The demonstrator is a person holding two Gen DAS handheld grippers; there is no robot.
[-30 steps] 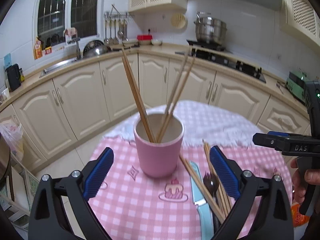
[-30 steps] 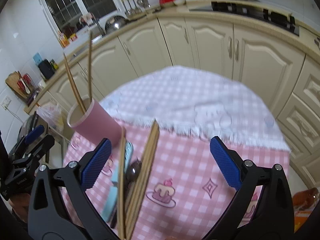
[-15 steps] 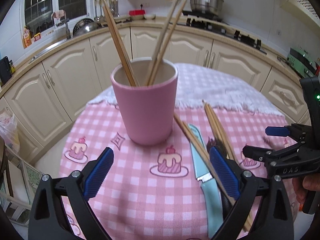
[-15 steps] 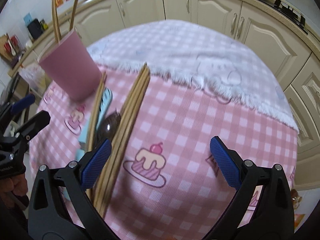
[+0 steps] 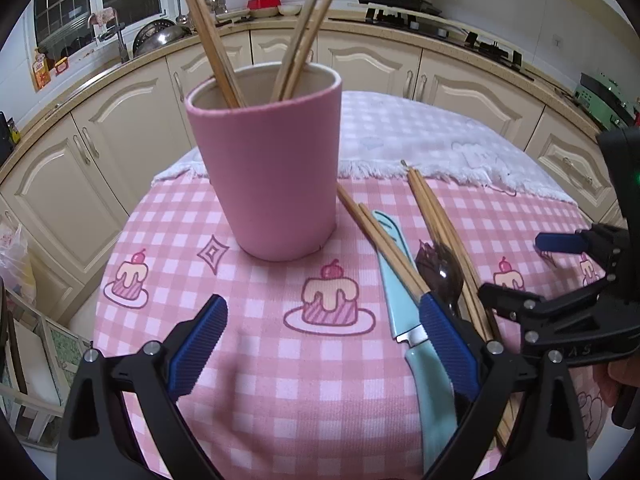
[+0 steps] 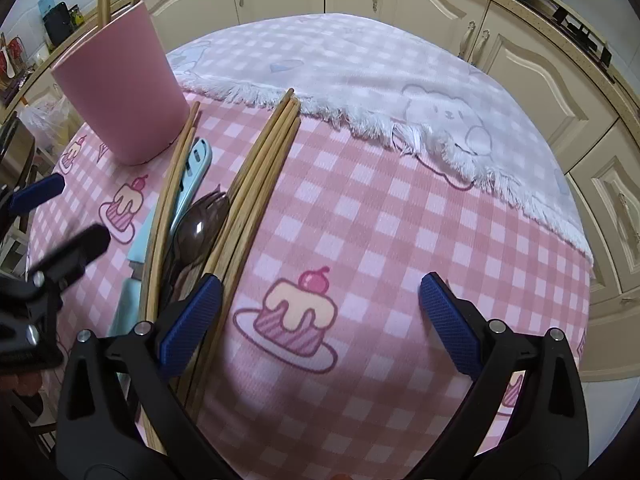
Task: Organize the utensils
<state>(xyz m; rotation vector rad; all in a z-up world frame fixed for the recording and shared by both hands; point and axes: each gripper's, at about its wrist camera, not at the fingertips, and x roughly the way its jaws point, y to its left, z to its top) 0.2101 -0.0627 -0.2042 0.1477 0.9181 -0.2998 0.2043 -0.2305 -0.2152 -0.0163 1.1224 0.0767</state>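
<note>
A round table (image 6: pixel 400 208) under a pink checked cloth (image 5: pixel 280 380) fills a cream-cabinet kitchen; the left gripper (image 5: pixel 324 344) hangs low over it, jaws spread wide and empty, facing a pink cup (image 5: pixel 272 176) that stands upright holding two pairs of chopsticks (image 5: pixel 208 32); the right gripper (image 6: pixel 316 324) is likewise spread and empty; just beside the cup lie loose chopsticks (image 6: pixel 256 176), a blue knife (image 5: pixel 400 280) and a dark spoon (image 6: pixel 200 224), bunched together.

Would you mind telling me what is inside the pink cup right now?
The pink cup holds four wooden chopsticks, two leaning left and two leaning right, their tops rising past the rim. Their lower ends and the cup's bottom are hidden by its wall.
</note>
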